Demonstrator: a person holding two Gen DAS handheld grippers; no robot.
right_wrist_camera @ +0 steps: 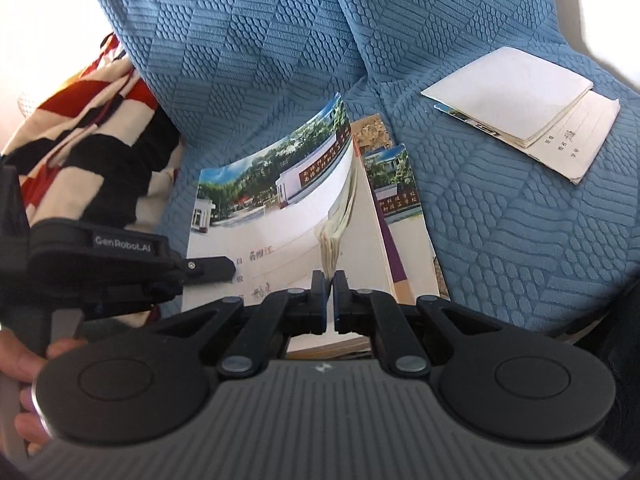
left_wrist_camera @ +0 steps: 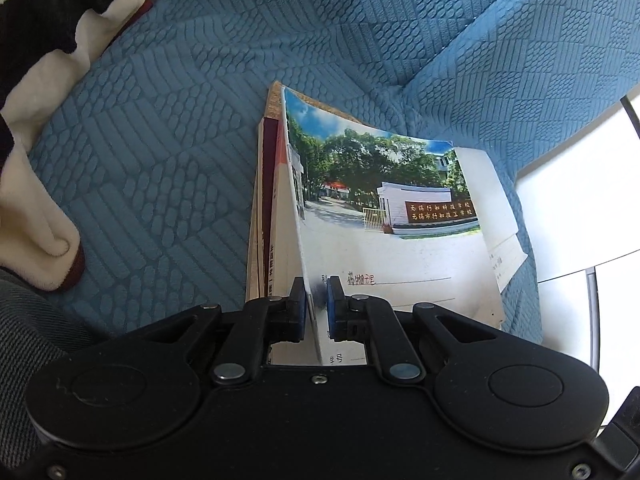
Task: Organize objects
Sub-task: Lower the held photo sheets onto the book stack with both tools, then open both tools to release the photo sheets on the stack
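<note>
A thin glossy photo-covered notebook (left_wrist_camera: 384,216) is pinched at its near edge by the left claw (left_wrist_camera: 317,304) and the right claw (right_wrist_camera: 329,300), above the quilted blue cover (left_wrist_camera: 168,152).

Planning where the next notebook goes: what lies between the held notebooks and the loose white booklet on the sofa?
In the right wrist view, only bare blue quilted sofa cover separates the held notebooks from the white booklet.

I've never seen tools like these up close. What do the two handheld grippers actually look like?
Both are black plastic. The left gripper and right gripper each have two short fingers with blue pads, driven by linkage arms with silver rivets, and round discs on either side of the body. The right one's body is ribbed grey. White "GenRobot.AI" lettering marks the left gripper's side. No cables or sleeves show.
</note>
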